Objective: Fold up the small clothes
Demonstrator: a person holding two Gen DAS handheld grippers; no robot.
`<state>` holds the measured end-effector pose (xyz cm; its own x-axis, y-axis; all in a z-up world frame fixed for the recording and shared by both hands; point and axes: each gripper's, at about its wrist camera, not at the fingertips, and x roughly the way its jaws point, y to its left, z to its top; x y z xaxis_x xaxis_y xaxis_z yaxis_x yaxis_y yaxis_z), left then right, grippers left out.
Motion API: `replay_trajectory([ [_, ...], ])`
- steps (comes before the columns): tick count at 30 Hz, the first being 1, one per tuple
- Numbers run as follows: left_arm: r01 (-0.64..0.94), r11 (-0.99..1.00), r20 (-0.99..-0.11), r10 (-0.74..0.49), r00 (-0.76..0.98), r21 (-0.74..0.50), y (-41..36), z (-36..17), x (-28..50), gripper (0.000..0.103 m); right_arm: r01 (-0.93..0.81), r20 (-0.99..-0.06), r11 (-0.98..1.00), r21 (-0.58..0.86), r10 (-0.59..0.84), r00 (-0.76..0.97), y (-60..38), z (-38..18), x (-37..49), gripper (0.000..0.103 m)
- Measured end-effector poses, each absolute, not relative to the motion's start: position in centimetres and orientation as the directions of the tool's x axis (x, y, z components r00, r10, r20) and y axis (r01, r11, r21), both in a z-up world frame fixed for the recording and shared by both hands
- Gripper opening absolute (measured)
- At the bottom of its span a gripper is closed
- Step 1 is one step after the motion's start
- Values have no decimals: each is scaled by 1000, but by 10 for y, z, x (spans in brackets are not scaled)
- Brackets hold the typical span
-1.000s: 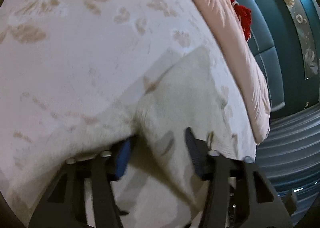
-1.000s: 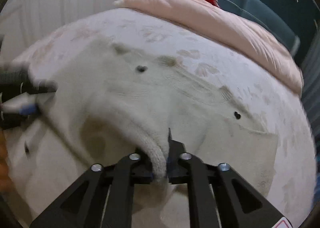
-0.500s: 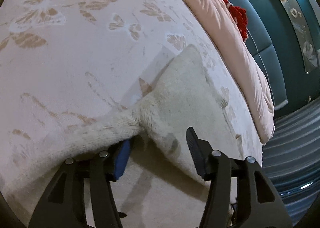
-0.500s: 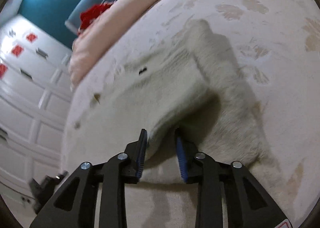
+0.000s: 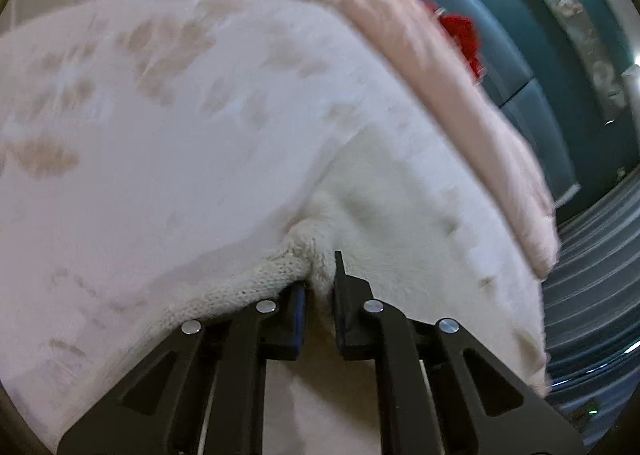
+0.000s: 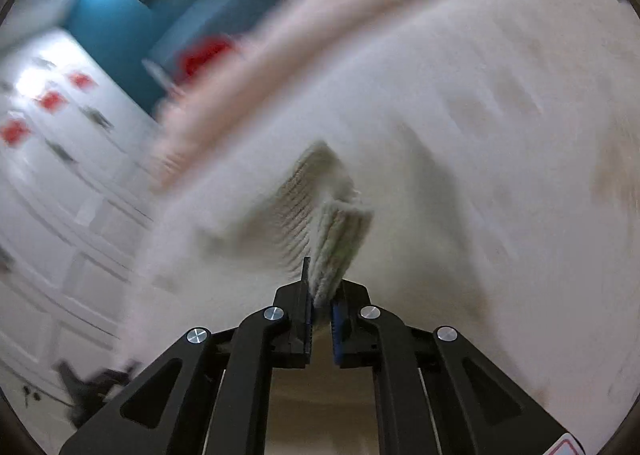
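Note:
A small cream knitted garment (image 5: 384, 191) lies on a pale bedspread (image 5: 160, 115) with tan leaf prints. My left gripper (image 5: 320, 275) is shut on a bunched knitted edge (image 5: 260, 279) of it, low over the bed. My right gripper (image 6: 322, 291) is shut on a ribbed edge (image 6: 336, 239) of the same garment (image 6: 280, 215), which stands up from between the jaws. The right wrist view is blurred by motion.
A pink folded blanket (image 5: 460, 103) lies along the far side of the bed, with something red (image 5: 460, 35) behind it. A teal headboard and wall (image 5: 520, 67) stand beyond. White panelled doors (image 6: 60, 195) are at the left in the right wrist view.
Both grippers were open around the fabric half a second ago and have closed on it. Both cameras have swung, and the right view is now motion-blurred.

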<state>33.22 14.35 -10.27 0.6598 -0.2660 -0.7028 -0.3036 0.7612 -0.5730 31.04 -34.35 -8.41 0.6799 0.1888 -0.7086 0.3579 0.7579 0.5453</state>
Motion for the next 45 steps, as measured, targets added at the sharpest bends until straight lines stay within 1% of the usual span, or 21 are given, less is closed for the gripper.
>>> replay_trajectory([
  [1,-297,757,-696,-274,663,-581,144,-117,328,12,388,-754,756,528,206,624,-346,-108,311,2],
  [2,-267,766,-668,-268,694,-585,144,-118,324,12,355,-715,755,551,208,668,-347,-107,300,4],
  [3,-241,787,-657,-256,710,-567,140,-116,321,13,357,-714,764,537,187,674,-346,-97,295,10],
  [4,-231,795,-650,-249,718,-560,138,-115,319,14,379,-731,777,503,148,667,-344,-84,292,21],
  [7,-215,783,-619,-258,742,-584,140,-118,317,15,387,-683,845,369,-36,730,-322,-30,273,26],
  [9,-205,775,-599,-262,757,-598,140,-120,314,15,242,-651,908,343,44,758,-286,2,291,33],
  [13,-186,756,-567,-280,774,-627,143,-121,311,15,-104,-682,931,351,330,653,-190,13,365,49],
  [14,-182,754,-562,-283,777,-632,144,-123,309,15,-176,-700,926,334,369,612,-158,10,389,50],
  [17,-171,753,-551,-287,784,-636,144,-127,308,15,-301,-766,913,277,398,505,-79,-4,448,50],
  [20,-162,754,-542,-288,789,-637,144,-129,307,15,-340,-793,904,260,401,458,-33,-21,472,50],
  [22,-158,757,-538,-286,793,-634,144,-131,307,15,-340,-797,904,258,398,454,-18,-33,486,57],
  [24,-153,759,-534,-284,796,-633,143,-131,306,15,-334,-819,907,258,388,423,2,-47,505,58],
  [25,-152,760,-532,-284,798,-632,143,-131,306,15,-339,-831,906,254,383,403,7,-53,511,45],
  [27,-150,761,-530,-283,800,-632,142,-132,305,15,-377,-843,893,247,390,370,23,-58,516,8],
  [28,-148,761,-527,-282,801,-632,142,-132,304,15,-384,-831,890,246,397,389,25,-53,515,7],
  [32,-145,761,-520,-279,807,-633,141,-132,303,15,-427,-662,835,346,540,520,17,-2,506,6],
  [34,-148,765,-524,-274,807,-627,140,-132,302,15,-414,-657,846,335,525,541,16,-6,514,4],
  [38,-150,771,-529,-268,805,-619,138,-132,301,15,-330,-843,921,206,338,417,28,-90,548,2],
  [40,-148,771,-527,-268,806,-619,138,-133,302,15,-307,-790,917,254,380,482,16,-71,538,9],
  [42,-149,774,-529,-265,806,-615,137,-134,303,15,-285,-702,887,363,461,542,-14,-39,513,10],
  [45,-152,779,-534,-260,805,-609,137,-134,305,15,-232,-644,897,376,433,631,-75,-9,450,14],
])
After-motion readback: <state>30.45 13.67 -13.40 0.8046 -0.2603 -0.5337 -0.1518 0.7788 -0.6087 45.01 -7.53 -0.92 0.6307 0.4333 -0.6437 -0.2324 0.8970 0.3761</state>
